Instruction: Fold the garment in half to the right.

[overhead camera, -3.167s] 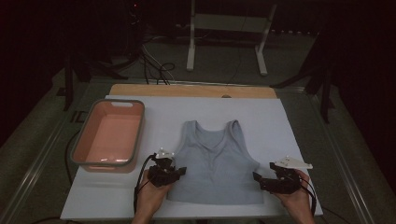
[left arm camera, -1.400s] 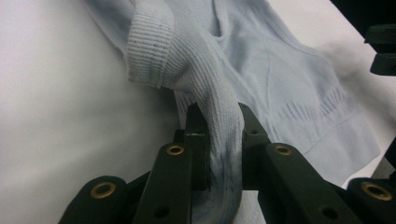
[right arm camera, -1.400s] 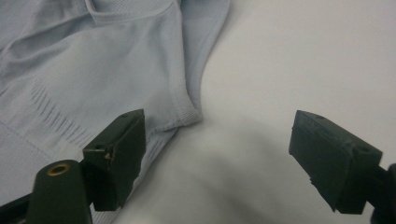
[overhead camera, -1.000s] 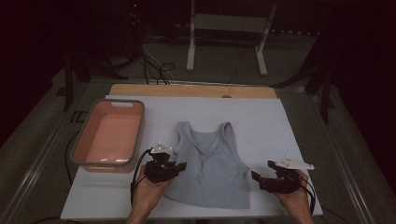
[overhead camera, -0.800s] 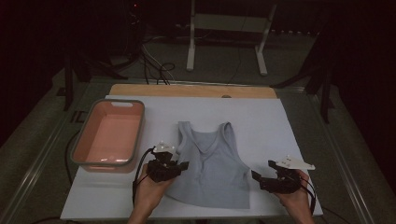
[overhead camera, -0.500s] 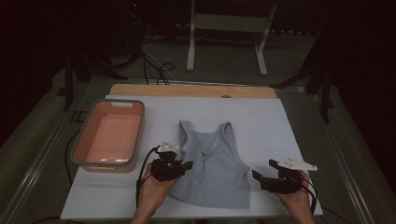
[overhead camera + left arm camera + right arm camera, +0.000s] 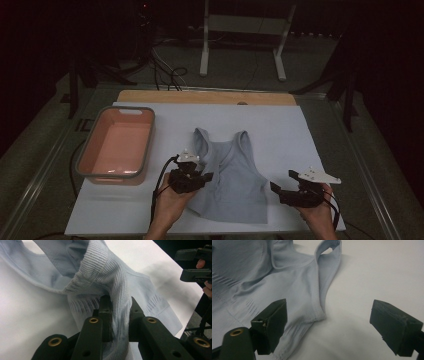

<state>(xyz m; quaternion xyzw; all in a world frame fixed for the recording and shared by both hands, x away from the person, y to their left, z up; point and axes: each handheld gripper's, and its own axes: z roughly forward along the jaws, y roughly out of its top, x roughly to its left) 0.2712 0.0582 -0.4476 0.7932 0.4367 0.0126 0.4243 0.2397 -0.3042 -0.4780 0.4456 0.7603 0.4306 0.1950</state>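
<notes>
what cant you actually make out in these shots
- Left gripper view: the fingers' tips, buried in the bunched fabric of the light blue tank top.
- High view: the top's left side, hidden under the left gripper.
- Right gripper view: the top's left part, cut off by the frame edge.

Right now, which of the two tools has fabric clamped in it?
The left tool: its jaws pinch a bunched fold of the pale blue tank top. The right tool stands open beside the hem.
</notes>
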